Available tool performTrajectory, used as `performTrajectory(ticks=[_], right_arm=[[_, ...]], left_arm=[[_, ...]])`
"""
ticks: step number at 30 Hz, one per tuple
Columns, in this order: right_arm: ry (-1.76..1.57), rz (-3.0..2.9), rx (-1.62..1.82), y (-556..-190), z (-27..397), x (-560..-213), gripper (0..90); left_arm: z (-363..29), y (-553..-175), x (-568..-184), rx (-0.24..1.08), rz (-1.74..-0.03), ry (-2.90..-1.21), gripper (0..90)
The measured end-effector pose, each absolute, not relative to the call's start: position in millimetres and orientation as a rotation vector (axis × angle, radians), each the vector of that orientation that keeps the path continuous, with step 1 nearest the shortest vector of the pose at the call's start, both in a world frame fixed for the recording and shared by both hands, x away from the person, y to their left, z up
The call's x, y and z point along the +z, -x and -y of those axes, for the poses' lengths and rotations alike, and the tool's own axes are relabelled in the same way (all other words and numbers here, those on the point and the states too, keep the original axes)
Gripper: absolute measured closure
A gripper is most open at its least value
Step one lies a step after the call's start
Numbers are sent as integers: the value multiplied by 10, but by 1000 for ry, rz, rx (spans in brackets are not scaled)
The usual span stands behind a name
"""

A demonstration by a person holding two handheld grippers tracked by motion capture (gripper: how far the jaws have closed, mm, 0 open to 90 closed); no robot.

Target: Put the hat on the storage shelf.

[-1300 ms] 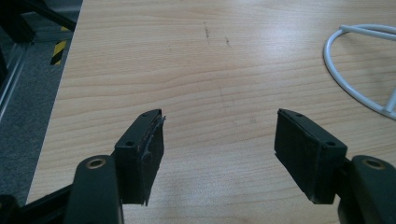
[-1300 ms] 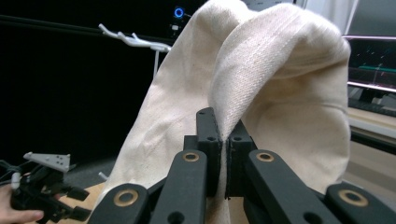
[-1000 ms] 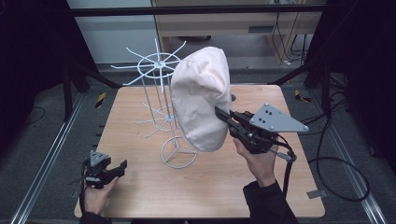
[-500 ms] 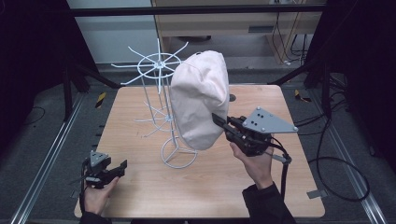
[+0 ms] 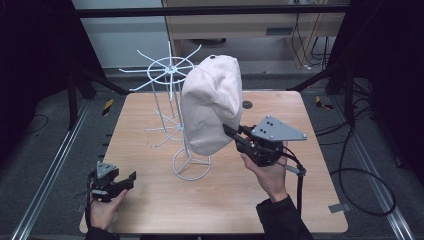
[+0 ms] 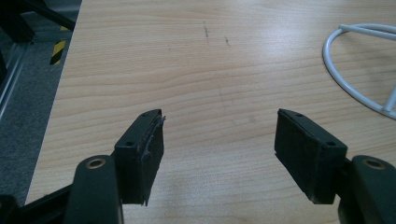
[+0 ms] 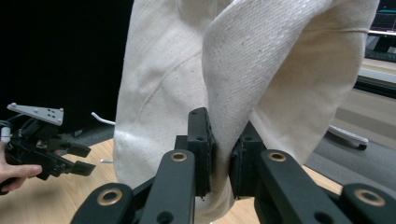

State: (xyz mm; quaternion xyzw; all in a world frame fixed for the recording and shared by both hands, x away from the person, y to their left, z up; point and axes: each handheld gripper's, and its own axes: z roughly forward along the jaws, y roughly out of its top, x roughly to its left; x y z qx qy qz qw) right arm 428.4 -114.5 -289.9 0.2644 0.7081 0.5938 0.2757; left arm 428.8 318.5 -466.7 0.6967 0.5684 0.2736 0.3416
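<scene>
A cream cloth cap (image 5: 210,105) hangs over a white wire rack (image 5: 170,65) in the middle of the wooden table (image 5: 150,210). My right gripper (image 5: 227,129) reaches in from the right to the cap's lower edge. In the right gripper view a fold of the cap (image 7: 280,70) sits between the pads of the right gripper (image 7: 223,154). Its jaws have just been opening a little, and the pads still touch the cloth. My left gripper (image 5: 131,176) rests low at the table's front left, open (image 6: 219,140) with bare wood between its pads.
The rack's round wire base (image 5: 191,165) stands on the table and reaches into the left gripper view's right edge (image 6: 345,84). Dark frame posts and cables surround the table. My left gripper (image 7: 86,159) shows at the far left of the right gripper view.
My right gripper has shifted left and slightly down, staying at the cap's lower edge; the cap hangs a touch lower. The left gripper has not moved.
</scene>
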Motion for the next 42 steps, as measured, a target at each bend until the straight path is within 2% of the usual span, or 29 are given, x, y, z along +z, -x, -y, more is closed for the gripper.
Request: performTrajectory(ticks=[8,10,28,36,42], right_arm=[[-743,-1900,1574,-4302,1169,-2913,726],[-760,-1895,1570,-4309,1190,-2932,671],[-854,-1854,1543,-4299,1454,-3140,384],[-945,-1851,1461,-4272,1770,-3437,279],[-1029,-1872,1400,-4298,1938,-3681,244]], left_arm=[[-3187,-4289,-4668,709,-1478,-1810,330],[-3186,-4289,-4668,709,-1479,-1811,330],[-3185,-4287,-4668,709,-1478,-1817,329],[-3178,-4289,-4674,707,-1479,-1816,329],[-3174,-4288,-4676,706,-1475,-1816,329]])
